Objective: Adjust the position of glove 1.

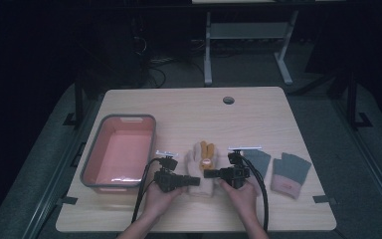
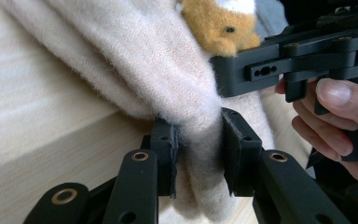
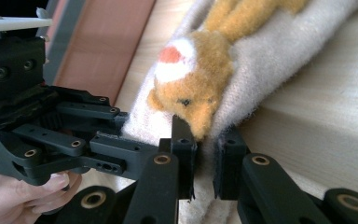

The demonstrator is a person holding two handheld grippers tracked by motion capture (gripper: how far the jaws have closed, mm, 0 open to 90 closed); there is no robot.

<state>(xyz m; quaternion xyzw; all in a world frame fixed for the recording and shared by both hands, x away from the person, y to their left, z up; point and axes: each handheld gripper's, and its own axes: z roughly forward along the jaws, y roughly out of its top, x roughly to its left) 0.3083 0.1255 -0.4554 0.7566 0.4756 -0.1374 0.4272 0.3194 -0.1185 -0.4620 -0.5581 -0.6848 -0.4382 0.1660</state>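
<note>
A cream knitted glove (image 1: 199, 185) with an orange plush bear (image 1: 207, 152) on it lies at the table's front middle. My left gripper (image 1: 194, 181) comes in from the left and is shut on the glove's cuff edge. In the left gripper view the pads (image 2: 167, 154) squeeze a fold of the cream wool (image 2: 135, 60). My right gripper (image 1: 210, 174) comes in from the right and faces the left one. In the right gripper view its jaws (image 3: 207, 140) pinch the cream fabric (image 3: 270, 51) just under the bear's head (image 3: 186, 88). The two grippers sit close together.
A pink bin with a grey rim (image 1: 92, 149) stands on the wooden table (image 1: 189, 114) to the left of the glove. Two grey gloves with pink cuffs (image 1: 291, 172) (image 1: 258, 160) lie to the right. A round cable hole (image 1: 228, 100) is near the far edge.
</note>
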